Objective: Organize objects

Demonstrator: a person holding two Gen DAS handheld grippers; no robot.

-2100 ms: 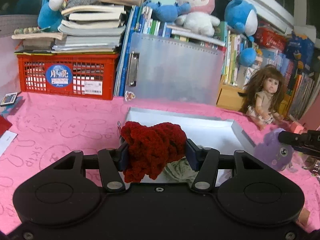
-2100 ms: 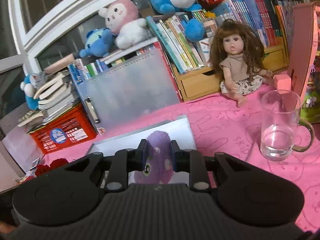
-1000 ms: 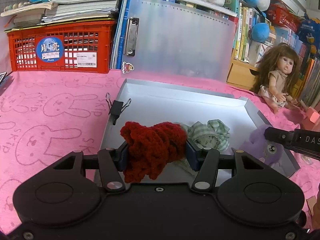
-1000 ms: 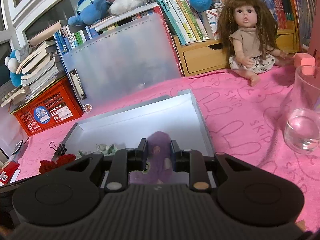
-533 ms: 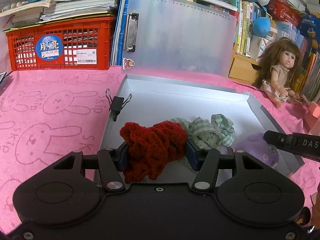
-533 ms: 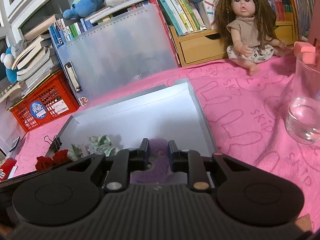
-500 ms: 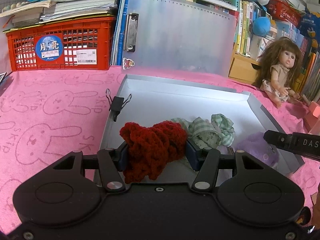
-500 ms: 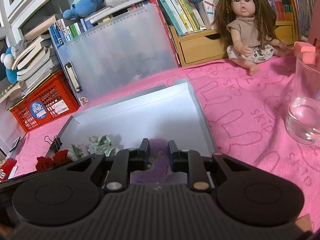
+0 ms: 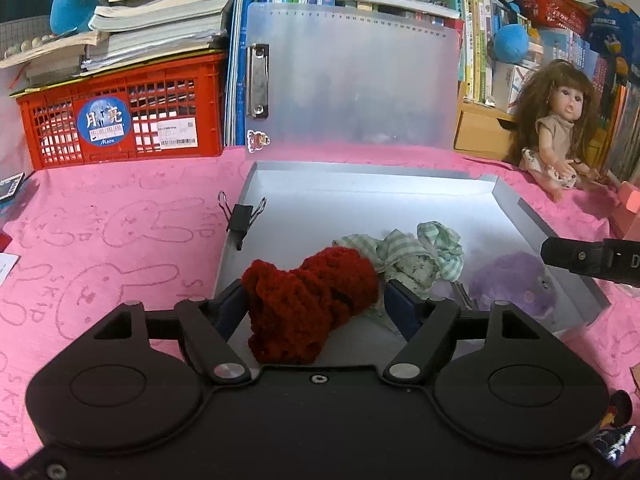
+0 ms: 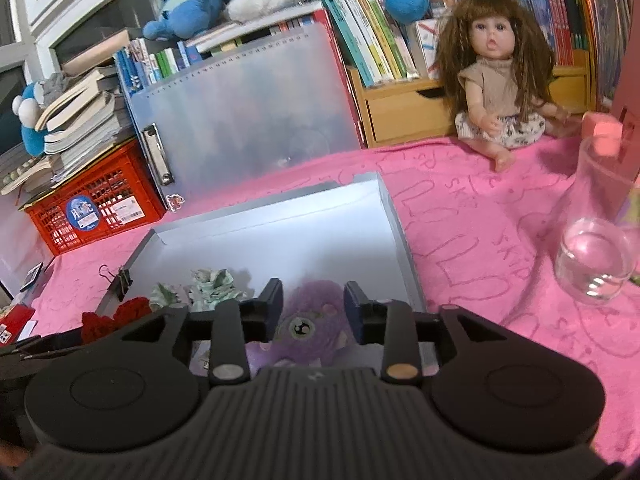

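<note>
Both grippers let go over the shallow grey cardboard box (image 9: 560, 236).
The left gripper (image 9: 312, 300) had just spread beside the dark red knitted yarn piece (image 9: 308, 300); the right gripper (image 10: 313, 304) had just spread around the fuzzy purple plush toy (image 10: 308, 328).

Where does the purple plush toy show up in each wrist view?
Left wrist view: the purple plush toy lies at the right, in the grey box's near right corner.
Right wrist view: the toy sits bottom centre, between the right tool's spread fingers.
Shared landmark: the green checked cloth beside it.

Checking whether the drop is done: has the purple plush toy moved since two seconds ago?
Yes. The purple plush toy went down into the grey box and lies there; the right gripper has just been opening.
</note>
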